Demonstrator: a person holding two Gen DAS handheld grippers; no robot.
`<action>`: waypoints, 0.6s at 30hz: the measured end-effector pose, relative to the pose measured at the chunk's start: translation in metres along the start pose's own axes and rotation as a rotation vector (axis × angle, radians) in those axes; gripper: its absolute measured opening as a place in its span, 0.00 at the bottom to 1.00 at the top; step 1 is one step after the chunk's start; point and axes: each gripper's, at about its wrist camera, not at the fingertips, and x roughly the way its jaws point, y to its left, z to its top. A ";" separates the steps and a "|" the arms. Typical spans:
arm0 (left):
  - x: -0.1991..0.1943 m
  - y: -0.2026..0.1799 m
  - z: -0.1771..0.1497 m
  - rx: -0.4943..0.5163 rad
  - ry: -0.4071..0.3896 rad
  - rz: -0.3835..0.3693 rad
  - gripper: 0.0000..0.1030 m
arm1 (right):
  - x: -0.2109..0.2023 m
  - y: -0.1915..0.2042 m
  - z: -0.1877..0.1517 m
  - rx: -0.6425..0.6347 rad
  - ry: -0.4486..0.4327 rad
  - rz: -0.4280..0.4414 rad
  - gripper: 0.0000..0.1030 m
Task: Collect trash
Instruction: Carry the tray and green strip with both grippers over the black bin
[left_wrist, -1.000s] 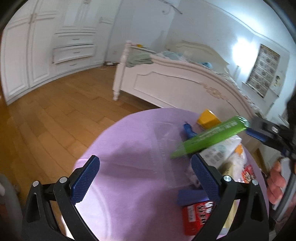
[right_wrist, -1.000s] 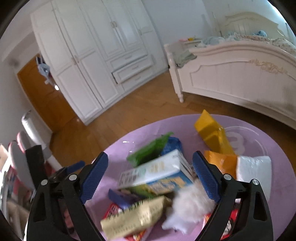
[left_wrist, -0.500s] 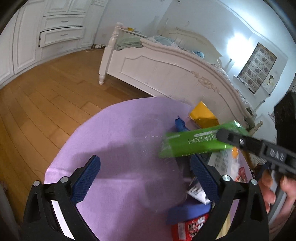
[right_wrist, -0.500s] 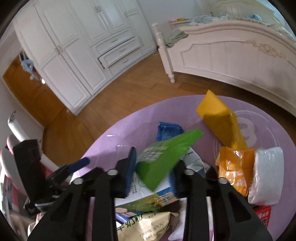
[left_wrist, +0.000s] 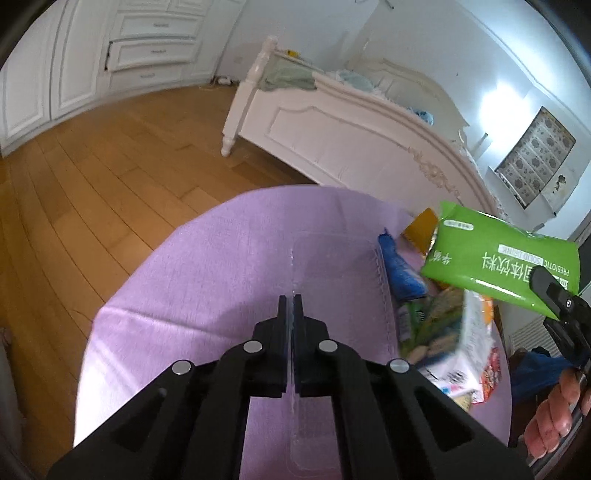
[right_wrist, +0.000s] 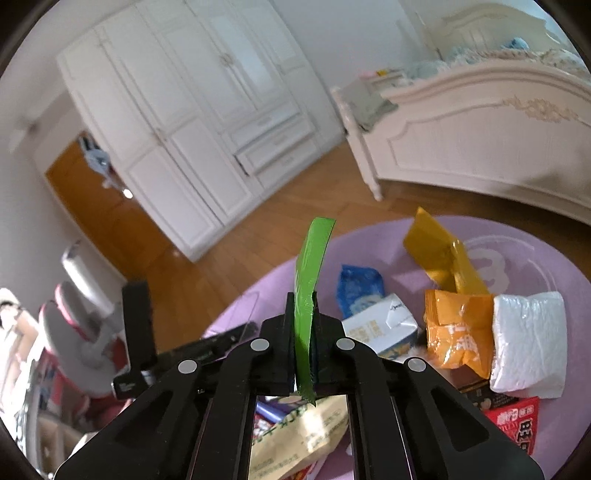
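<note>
Right hand-held gripper (right_wrist: 304, 325) clenched on green drink sachet (right_wrist: 308, 280); left hand-held gripper (left_wrist: 291, 306) pinches clear plastic bag (left_wrist: 332, 266) edge. Better open bag mouth wide before dropping.

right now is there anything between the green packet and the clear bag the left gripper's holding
Nothing visible. The right gripper holds the green packet in the air, to the right of the clear bag pinched by the left gripper. Only the blue wrapper lies near the bag's right edge, below the packet.

One green packet (right_wrist: 309, 280), two orange wrappers (right_wrist: 439, 251), one clear bag (left_wrist: 332, 280).
</note>
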 end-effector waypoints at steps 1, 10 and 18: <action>-0.011 -0.003 -0.001 -0.004 -0.022 -0.006 0.03 | -0.010 -0.001 0.000 -0.006 -0.022 0.010 0.06; -0.058 -0.108 0.001 0.120 -0.078 -0.150 0.03 | -0.129 -0.060 -0.024 0.050 -0.227 0.043 0.06; 0.011 -0.271 -0.035 0.329 0.080 -0.356 0.03 | -0.230 -0.170 -0.075 0.188 -0.348 -0.167 0.06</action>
